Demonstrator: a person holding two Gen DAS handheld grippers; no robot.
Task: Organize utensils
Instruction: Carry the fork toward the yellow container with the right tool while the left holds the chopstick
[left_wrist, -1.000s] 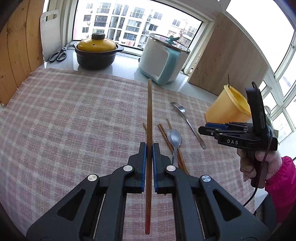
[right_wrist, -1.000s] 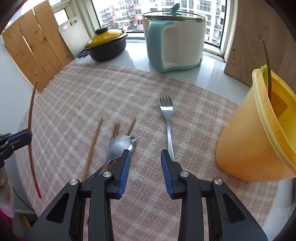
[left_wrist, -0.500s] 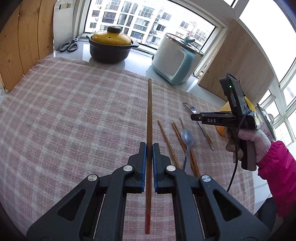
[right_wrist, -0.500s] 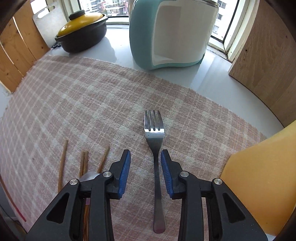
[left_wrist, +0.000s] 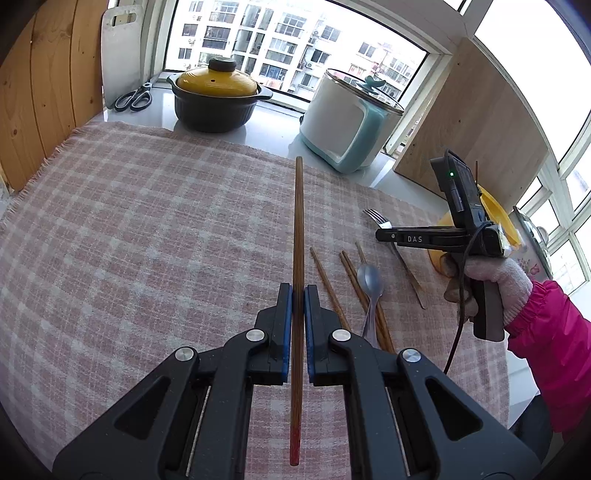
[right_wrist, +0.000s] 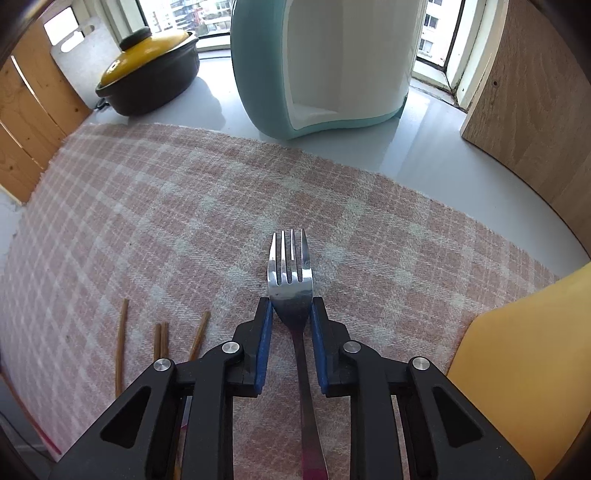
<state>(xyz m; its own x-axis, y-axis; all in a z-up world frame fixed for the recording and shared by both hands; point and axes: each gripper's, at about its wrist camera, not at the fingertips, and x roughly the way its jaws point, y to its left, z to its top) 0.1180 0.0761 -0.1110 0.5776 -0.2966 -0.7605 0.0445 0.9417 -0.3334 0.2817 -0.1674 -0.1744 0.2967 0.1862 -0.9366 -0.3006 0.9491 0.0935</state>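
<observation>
Left wrist view first: the left gripper (left_wrist: 297, 306) is clamped tight on a long brown wooden chopstick with a red tip (left_wrist: 297, 236), which runs straight out between the blue pads, held clear above the pink-and-white checked cloth (left_wrist: 147, 229). Off to the right on that cloth lie three more loose wooden chopsticks (left_wrist: 345, 280), a steel spoon (left_wrist: 370, 280) resting over them, and beyond it a steel fork (left_wrist: 391, 236). The right gripper (left_wrist: 384, 235) hangs right over that fork, a hand in a pale knitted glove (left_wrist: 495, 277) on its handle, with the yellow plastic tub (left_wrist: 495, 206) just behind.

Over to the right wrist view: the right gripper (right_wrist: 291, 314) is down at the cloth and its jaws are closing, the silver fork (right_wrist: 290, 273) lying between them. The blue pads (right_wrist: 264, 339) look to be meeting the fork's shoulders just below the tines, the handle running back underneath. The yellow tub (right_wrist: 517, 362) waits close by on the right.

To do this well: finish the squeeze squarely on the neck, keep the pads low so the flat metal cannot slip or twist, then lift straight up before swinging to the tub.
</observation>
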